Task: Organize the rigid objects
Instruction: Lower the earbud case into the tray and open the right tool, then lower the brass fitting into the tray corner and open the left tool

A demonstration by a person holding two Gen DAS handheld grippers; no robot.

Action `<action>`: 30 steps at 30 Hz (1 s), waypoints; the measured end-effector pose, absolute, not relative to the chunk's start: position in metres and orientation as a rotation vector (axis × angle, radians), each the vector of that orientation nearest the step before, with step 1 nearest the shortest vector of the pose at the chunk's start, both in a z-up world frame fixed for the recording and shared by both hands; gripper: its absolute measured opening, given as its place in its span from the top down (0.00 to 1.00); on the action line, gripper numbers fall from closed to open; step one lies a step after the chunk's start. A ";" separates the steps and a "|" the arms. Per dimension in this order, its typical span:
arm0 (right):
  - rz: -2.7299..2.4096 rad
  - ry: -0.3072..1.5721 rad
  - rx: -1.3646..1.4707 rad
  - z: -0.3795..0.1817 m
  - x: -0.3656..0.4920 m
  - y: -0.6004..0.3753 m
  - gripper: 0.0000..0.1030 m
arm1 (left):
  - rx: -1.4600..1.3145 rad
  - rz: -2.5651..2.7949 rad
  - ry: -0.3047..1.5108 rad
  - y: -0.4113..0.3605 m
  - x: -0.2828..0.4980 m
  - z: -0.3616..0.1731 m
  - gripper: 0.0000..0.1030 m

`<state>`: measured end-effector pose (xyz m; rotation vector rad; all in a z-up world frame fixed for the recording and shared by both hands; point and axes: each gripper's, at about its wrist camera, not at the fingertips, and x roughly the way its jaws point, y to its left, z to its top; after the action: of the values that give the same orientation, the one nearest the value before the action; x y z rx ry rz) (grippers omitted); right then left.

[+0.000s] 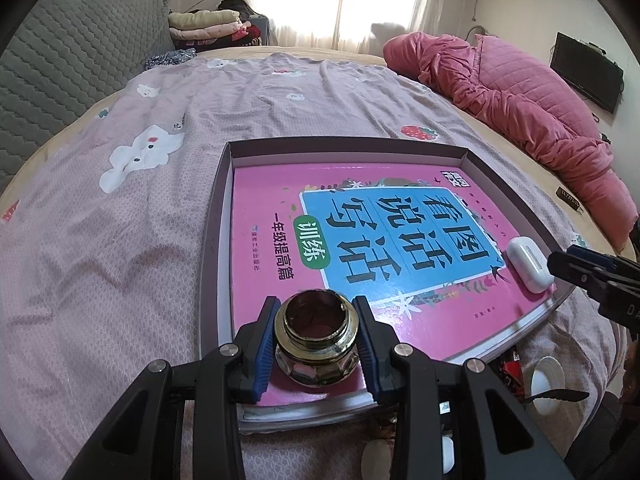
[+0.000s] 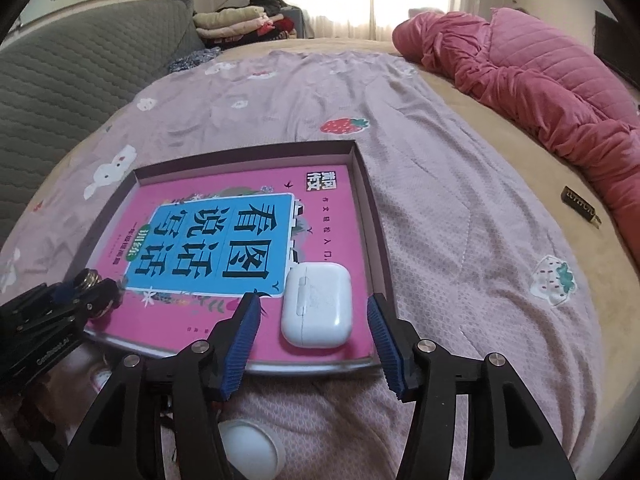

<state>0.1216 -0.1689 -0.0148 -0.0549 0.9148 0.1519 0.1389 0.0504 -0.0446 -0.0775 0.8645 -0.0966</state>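
Note:
A shallow box tray (image 1: 224,184) lies on the bed with a pink and blue book (image 1: 360,216) inside it. My left gripper (image 1: 316,312) is shut on a brass threaded fitting (image 1: 318,344) that rests on the book's near left corner. A white earbud case (image 2: 316,304) lies on the book's near right corner; it also shows in the left wrist view (image 1: 528,264). My right gripper (image 2: 314,312) is open around the case, with its pads apart from it. The left gripper with the fitting (image 2: 86,280) shows at the left of the right wrist view.
The bed has a pink patterned sheet (image 1: 120,220). A pink quilt (image 2: 540,76) lies along the right side. A small dark object (image 2: 580,204) lies on the tan blanket. White round lids (image 2: 250,448) sit below the bed edge.

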 end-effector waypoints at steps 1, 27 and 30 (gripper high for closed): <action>0.151 0.916 -0.052 -0.014 0.121 -0.170 0.45 | -0.077 -0.096 0.866 0.050 0.138 -0.044 0.64; 0.174 0.916 0.013 0.004 0.095 -0.182 0.44 | -0.118 -0.097 0.843 0.064 0.111 -0.033 0.64; 0.176 0.913 0.025 0.008 0.092 -0.184 0.44 | -0.147 -0.107 0.837 0.068 0.109 -0.032 0.63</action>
<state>0.0916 -0.1840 0.0080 0.0255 0.9126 0.1758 0.1090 0.0679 -0.0317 -0.1472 0.8370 -0.1074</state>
